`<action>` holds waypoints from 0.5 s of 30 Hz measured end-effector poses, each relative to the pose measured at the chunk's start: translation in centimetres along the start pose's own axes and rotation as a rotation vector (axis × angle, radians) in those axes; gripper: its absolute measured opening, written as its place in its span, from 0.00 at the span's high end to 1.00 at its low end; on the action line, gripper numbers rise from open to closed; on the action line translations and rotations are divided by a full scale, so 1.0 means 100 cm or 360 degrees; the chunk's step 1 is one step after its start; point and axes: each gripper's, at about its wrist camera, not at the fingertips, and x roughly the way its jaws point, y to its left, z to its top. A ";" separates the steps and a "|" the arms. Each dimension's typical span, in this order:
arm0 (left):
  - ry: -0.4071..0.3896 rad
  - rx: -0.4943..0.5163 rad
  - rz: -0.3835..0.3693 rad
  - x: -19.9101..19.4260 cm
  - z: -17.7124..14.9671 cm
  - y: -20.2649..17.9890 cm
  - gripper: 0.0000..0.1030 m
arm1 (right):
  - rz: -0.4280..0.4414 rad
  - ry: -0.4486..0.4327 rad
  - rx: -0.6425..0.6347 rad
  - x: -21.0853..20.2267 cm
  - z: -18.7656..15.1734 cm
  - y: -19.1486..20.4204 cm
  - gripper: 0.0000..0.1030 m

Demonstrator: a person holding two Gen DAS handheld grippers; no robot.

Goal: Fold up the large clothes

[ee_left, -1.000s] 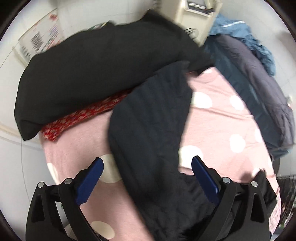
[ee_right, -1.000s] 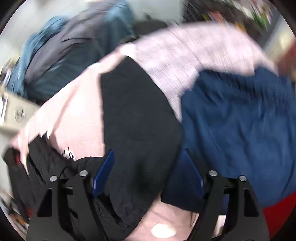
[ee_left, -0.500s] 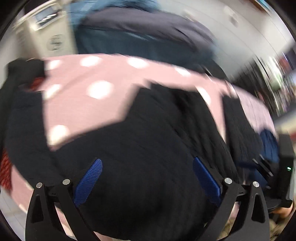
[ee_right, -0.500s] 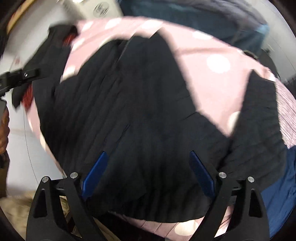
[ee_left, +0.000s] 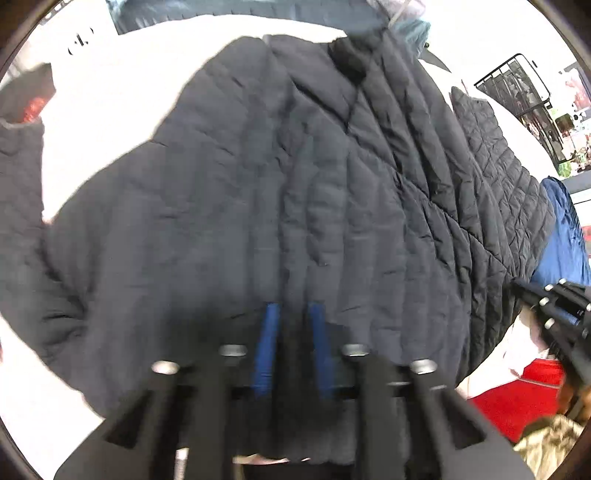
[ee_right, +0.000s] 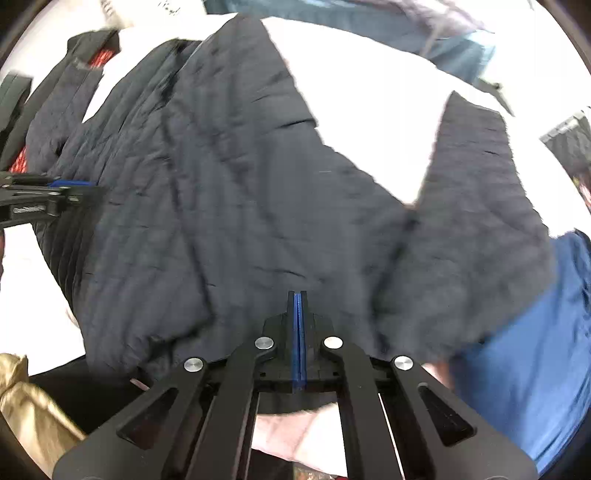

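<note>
A large dark quilted jacket (ee_left: 280, 192) lies spread over a pale bedsheet (ee_left: 122, 92), filling both views; it also shows in the right wrist view (ee_right: 229, 192). My left gripper (ee_left: 293, 314) is closed on a fold of the jacket's near hem, its blue pads pinching fabric. My right gripper (ee_right: 299, 299) has its blue pads pressed together at the jacket's near hem, apparently pinching the edge. The left gripper shows at the left edge of the right wrist view (ee_right: 70, 188). The right gripper shows at the right edge of the left wrist view (ee_left: 554, 306).
A blue garment (ee_right: 535, 350) lies at the right beside the jacket. A red item (ee_left: 517, 398) sits low right. Dark and teal clothes (ee_right: 406, 29) are piled at the far side. A black wire rack (ee_left: 524, 92) stands at the right.
Both grippers were open above the jacket; now both have closed at its near hem. The views have shifted and the sheet looks overexposed white.
</note>
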 end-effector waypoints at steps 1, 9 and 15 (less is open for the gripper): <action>-0.0026 0.0011 0.0038 -0.008 -0.003 0.002 0.97 | -0.0004 -0.0015 0.0027 -0.006 -0.004 -0.008 1.00; -0.0058 -0.0198 0.0187 -0.053 -0.038 0.080 0.98 | 0.0100 0.0068 0.0231 -0.020 -0.039 -0.052 0.80; -0.0245 -0.0257 0.0049 -0.060 -0.051 0.062 0.10 | 0.0234 -0.0050 0.0120 -0.023 -0.025 -0.001 0.14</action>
